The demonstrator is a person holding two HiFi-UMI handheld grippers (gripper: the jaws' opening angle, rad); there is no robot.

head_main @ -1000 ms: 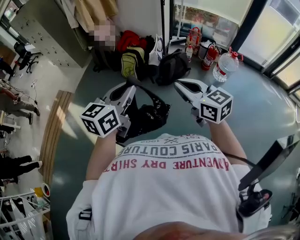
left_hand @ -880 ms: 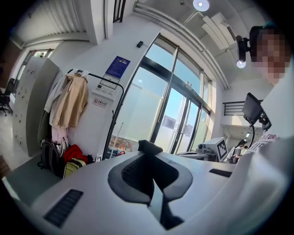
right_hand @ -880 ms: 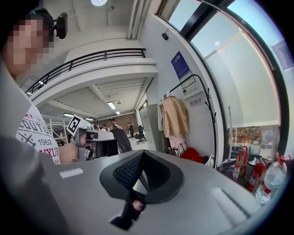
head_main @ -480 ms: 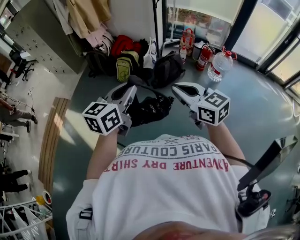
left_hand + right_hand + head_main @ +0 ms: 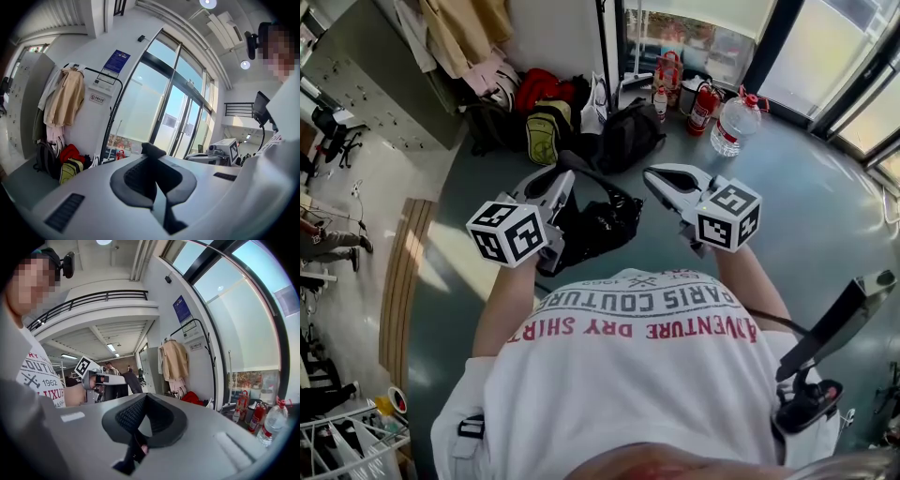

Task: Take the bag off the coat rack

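Your left gripper has its jaws pinching the strap of the black bag, which hangs just below them over the grey floor. Backpacks crowd beyond, by the coat rack. Your right gripper has its jaws pressed together, empty.

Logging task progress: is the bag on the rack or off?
Off: bag hangs from the shut left gripper, apart from the rack.

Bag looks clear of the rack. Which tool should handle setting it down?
Left. The left tool is shut on the strap of the black bag, which hangs below it. The right tool is shut on nothing beside the bag, so it would have to take a grip first.
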